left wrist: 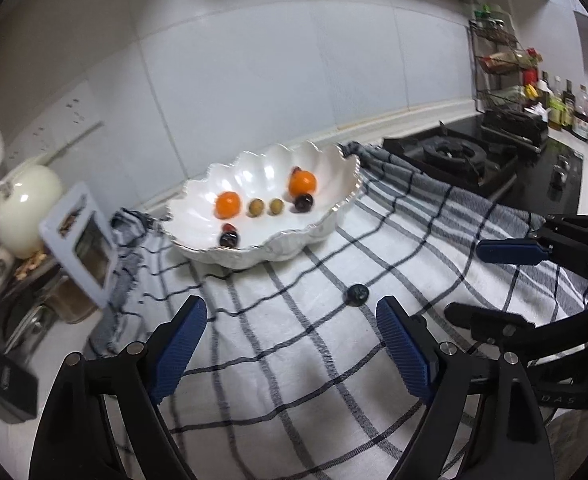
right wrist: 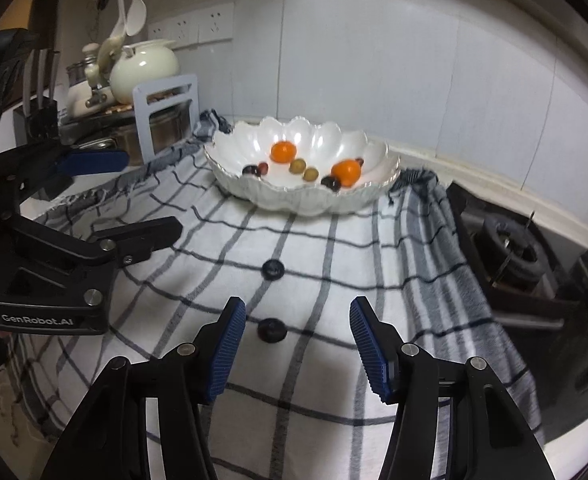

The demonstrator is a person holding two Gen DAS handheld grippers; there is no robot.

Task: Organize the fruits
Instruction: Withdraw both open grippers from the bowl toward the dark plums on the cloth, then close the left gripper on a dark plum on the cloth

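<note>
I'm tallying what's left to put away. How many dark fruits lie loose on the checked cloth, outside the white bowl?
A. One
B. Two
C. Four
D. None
B: the right wrist view shows two dark fruits on the cloth, one farther off and one just ahead of the right gripper, both short of the bowl.

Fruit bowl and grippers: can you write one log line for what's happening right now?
left gripper: open, empty | right gripper: open, empty | bowl: holds fruit | two dark fruits: loose on cloth
</note>
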